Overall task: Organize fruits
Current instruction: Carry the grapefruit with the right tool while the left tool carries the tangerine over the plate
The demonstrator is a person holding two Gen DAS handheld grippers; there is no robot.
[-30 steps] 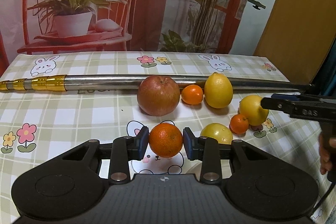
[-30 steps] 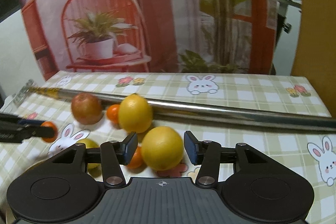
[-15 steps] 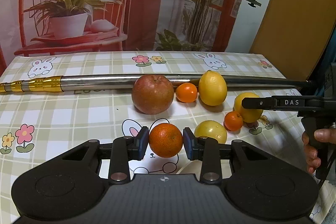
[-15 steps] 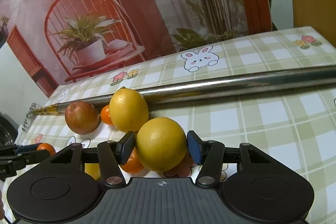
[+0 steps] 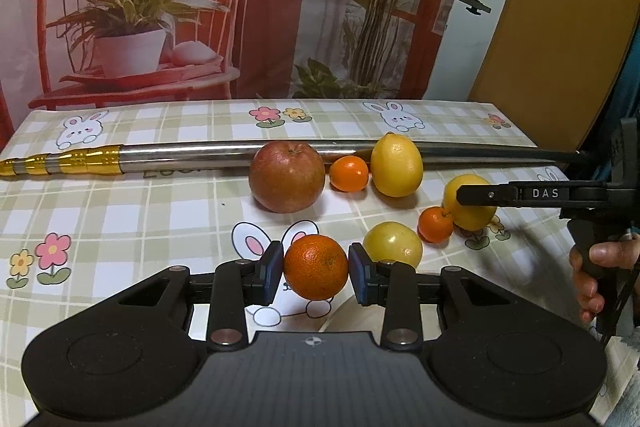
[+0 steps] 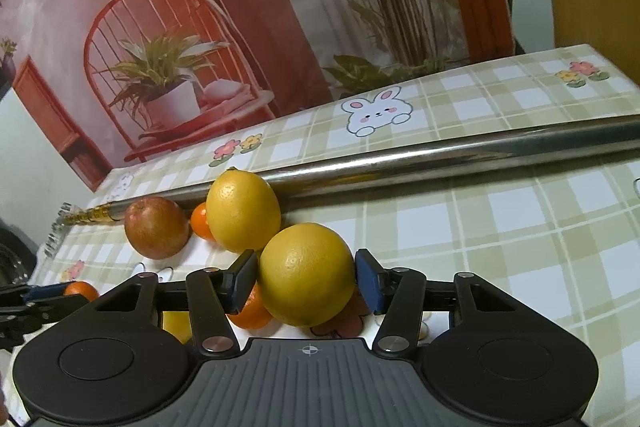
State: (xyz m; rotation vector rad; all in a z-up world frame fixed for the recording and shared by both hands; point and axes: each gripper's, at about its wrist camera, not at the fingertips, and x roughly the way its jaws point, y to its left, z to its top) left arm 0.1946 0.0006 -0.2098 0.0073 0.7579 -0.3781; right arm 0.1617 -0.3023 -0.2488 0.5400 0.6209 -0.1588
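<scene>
My left gripper is shut on an orange and holds it just above the checked tablecloth. My right gripper is shut on a round yellow citrus; it also shows in the left wrist view, behind that gripper's finger. Along the steel pole lie a red apple, a small mandarin and a lemon. A second small mandarin and a yellow-green fruit lie nearer.
The steel pole with a gold-banded end runs across the table in front of a printed backdrop. The table's right edge is near the right gripper. The person's hand holds the right gripper's handle.
The right gripper has closed onto the yellow citrus and tilted, and the left gripper has shifted slightly with the orange still in it.
</scene>
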